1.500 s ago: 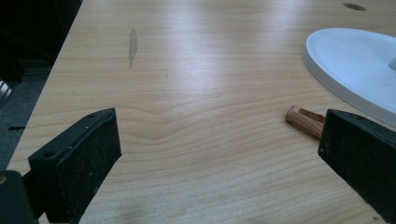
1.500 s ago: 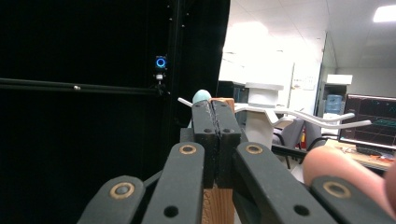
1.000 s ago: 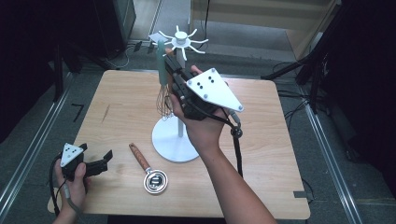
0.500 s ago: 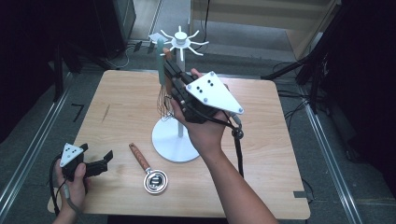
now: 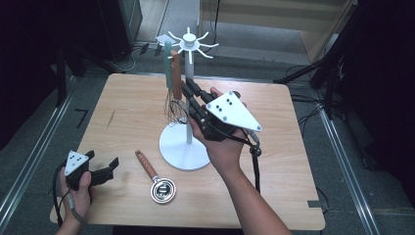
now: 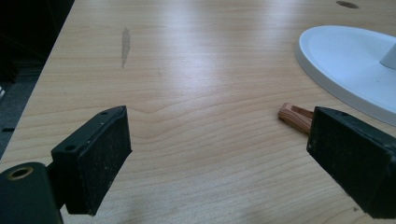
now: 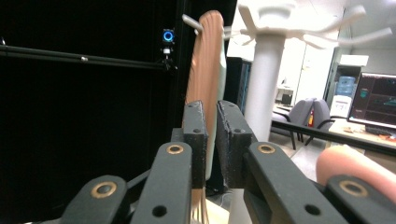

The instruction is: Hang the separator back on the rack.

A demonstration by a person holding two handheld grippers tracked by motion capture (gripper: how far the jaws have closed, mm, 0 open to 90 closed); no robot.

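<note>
Two fingers of the right gripper (image 5: 192, 96) stay pinched on the wooden whisk handle (image 7: 205, 60), which has risen to the stand (image 5: 188, 88) hooks; hanging seems near. Left gripper (image 6: 219, 154), fingers spread, idles over the counter (image 5: 293, 161) beside the strainer (image 5: 155, 178)

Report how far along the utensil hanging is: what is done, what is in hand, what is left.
Done: a pale green-handled utensil hangs on the white rack. In hand: the right gripper is shut on the brown-handled whisk, whose top sits at a rack hook; whether it is fully hooked is unclear. Left: the wooden-handled strainer lies on the table, beside the open left gripper.
</note>
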